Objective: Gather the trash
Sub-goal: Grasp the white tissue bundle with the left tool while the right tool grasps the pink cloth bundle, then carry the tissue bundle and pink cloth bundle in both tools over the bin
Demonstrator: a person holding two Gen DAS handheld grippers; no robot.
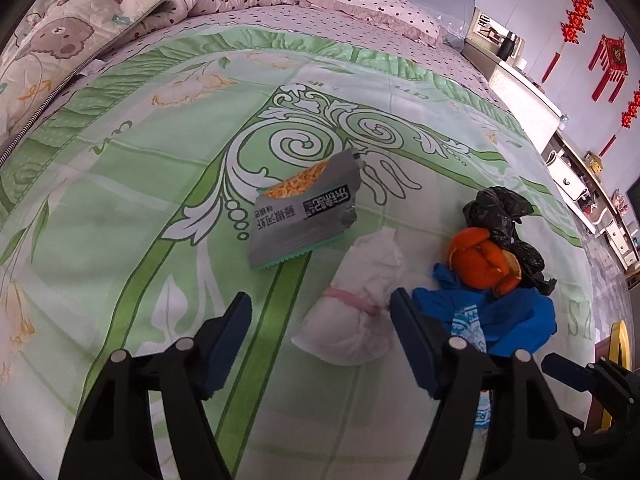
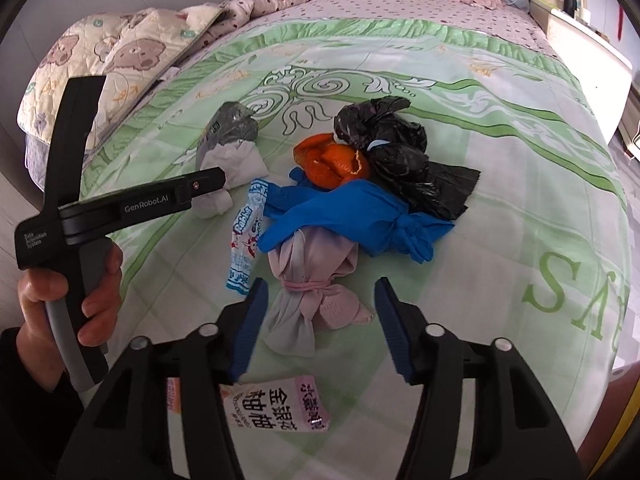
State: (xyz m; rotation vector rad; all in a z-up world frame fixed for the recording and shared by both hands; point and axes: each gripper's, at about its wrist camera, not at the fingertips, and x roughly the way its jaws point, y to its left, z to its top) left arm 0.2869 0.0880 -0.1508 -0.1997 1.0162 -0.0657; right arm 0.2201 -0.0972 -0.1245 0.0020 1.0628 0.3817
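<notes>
Trash lies on a green patterned bedsheet [image 1: 132,208]. My left gripper [image 1: 320,314] is open and straddles a white tissue bundle [image 1: 352,312] tied with a pink band; the right pad is at its edge, the left pad stands clear of it. Beyond the bundle lies a grey snack wrapper [image 1: 304,208]. My right gripper [image 2: 320,306] is open around a pinkish cloth bundle [image 2: 310,280], with gaps on both sides. Past that bundle are a blue glove [image 2: 352,216], orange peel [image 2: 332,160] and a black bag [image 2: 400,152].
A blue-and-white candy wrapper [image 2: 245,240] lies left of the glove, and a pink packet [image 2: 280,404] lies under the right gripper. A hand [image 2: 100,280] holds the left gripper's handle. Quilts and a pillow [image 1: 372,4] are at the bed's head, and white cabinets [image 1: 524,96] stand along its right.
</notes>
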